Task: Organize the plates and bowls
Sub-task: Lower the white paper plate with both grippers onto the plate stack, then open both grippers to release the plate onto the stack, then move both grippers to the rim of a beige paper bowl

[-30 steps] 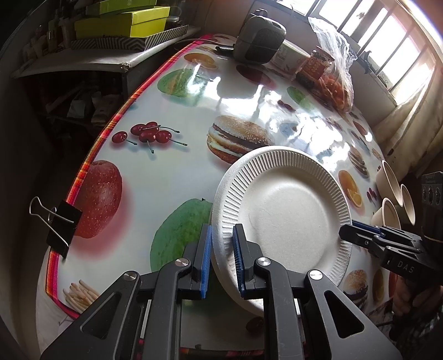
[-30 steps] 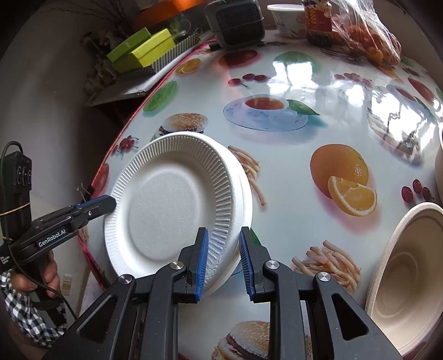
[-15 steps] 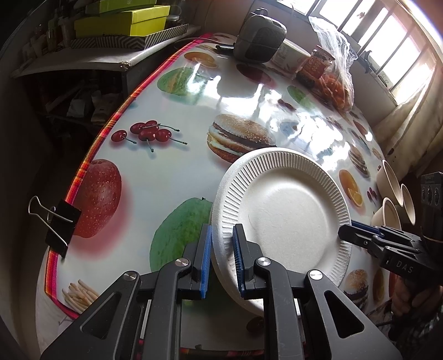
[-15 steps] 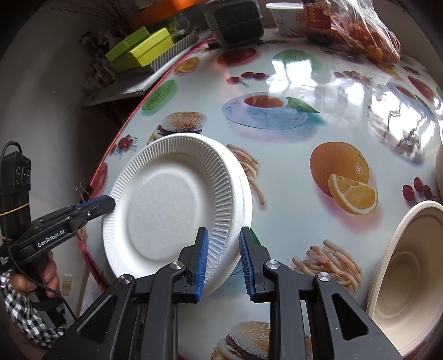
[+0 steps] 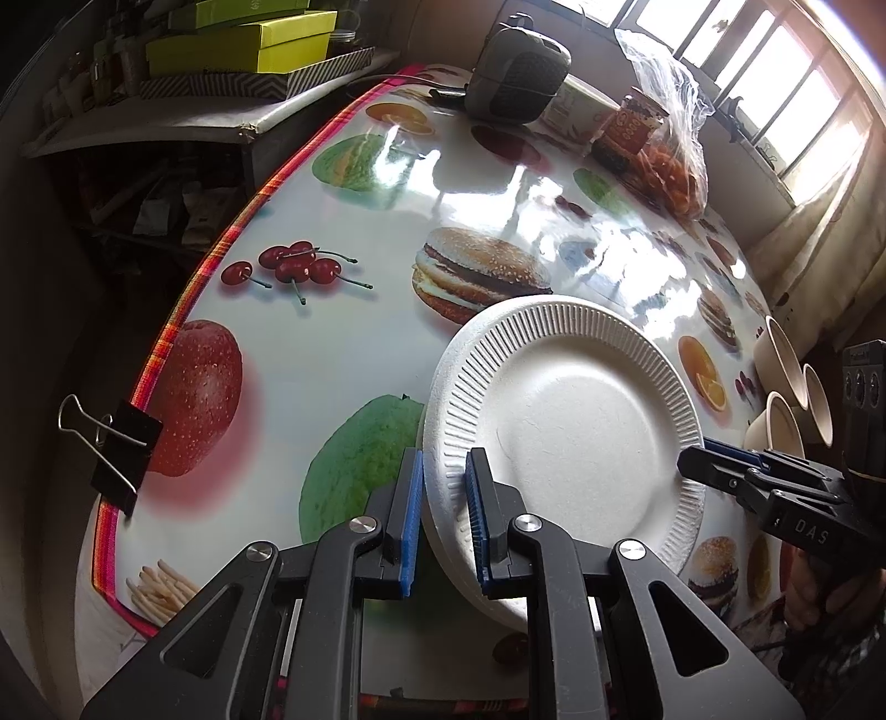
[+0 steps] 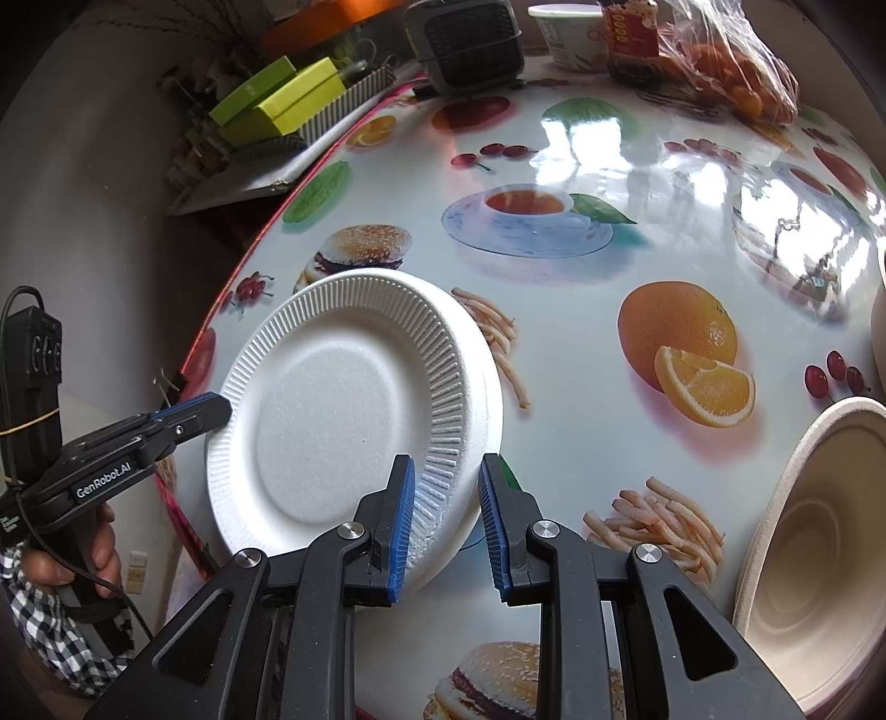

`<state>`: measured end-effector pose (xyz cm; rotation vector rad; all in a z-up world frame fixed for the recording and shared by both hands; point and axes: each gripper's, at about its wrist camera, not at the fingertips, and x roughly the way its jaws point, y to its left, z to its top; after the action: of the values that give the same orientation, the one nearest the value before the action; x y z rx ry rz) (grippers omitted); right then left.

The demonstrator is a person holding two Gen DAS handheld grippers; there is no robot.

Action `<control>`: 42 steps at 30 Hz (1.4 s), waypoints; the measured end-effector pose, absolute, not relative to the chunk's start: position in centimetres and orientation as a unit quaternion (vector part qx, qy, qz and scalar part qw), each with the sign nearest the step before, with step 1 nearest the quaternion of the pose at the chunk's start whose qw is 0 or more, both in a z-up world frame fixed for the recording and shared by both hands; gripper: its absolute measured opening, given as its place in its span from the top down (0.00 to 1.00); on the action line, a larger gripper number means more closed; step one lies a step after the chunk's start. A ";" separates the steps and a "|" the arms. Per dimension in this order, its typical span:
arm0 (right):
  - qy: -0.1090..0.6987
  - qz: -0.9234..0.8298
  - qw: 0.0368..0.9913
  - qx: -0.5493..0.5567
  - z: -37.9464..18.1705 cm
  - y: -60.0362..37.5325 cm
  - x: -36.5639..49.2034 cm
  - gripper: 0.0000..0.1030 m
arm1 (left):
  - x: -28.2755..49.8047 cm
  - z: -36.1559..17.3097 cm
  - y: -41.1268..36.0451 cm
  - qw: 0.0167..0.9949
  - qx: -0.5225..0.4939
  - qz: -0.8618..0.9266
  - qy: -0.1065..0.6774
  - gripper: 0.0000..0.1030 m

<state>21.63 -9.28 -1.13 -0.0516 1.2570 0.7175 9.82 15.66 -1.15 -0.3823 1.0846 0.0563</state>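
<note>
A stack of white ribbed foam plates (image 5: pixel 570 421) lies on the fruit-print table, tilted in both views (image 6: pixel 343 410). My left gripper (image 5: pixel 443 515) is closed on the stack's near rim. My right gripper (image 6: pixel 446 520) straddles the opposite rim, and its jaws stand a little wider than the rim; its tip also shows in the left wrist view (image 5: pixel 720 459). The left gripper's tip shows in the right wrist view (image 6: pixel 188 412). A beige bowl (image 6: pixel 803 559) lies at the right of the right wrist view. Beige bowls (image 5: pixel 786 376) stand at the table's right edge.
A black binder clip (image 5: pixel 119 443) grips the table's left edge. At the far end stand a dark heater (image 5: pixel 515 75), a white tub (image 5: pixel 576 111), a jar (image 5: pixel 631 130) and a plastic bag of oranges (image 5: pixel 670 155). Yellow-green boxes (image 5: pixel 238 39) sit on a side shelf.
The right gripper's jaws have opened a little around the plate rim. The plate stack and the left gripper have barely moved.
</note>
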 end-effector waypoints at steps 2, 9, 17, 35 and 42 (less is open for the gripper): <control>0.573 0.327 0.751 -0.024 -1.1 -9.3 21.6 0.75 | 9.8 -1.1 15.6 0.839 -0.179 0.029 0.513 0.84; 0.572 0.327 0.752 -0.022 -0.9 -9.5 21.6 0.68 | 9.6 -1.0 15.6 0.841 -0.175 0.031 0.511 0.76; 0.571 0.324 0.754 -0.020 -0.7 -9.7 21.5 0.66 | 9.4 -0.7 15.7 0.843 -0.173 0.033 0.508 0.75; 0.529 0.298 0.795 -0.011 1.2 -11.5 20.6 0.56 | 9.1 2.1 13.3 0.873 -0.146 0.029 0.464 0.62; 0.510 0.271 0.817 -0.003 2.1 -13.4 20.5 0.53 | 9.9 3.3 11.1 0.884 -0.125 0.016 0.450 0.62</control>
<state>20.53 -13.38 2.07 -0.0058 1.0865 0.5779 9.91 11.13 3.30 -0.2611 0.9363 0.0337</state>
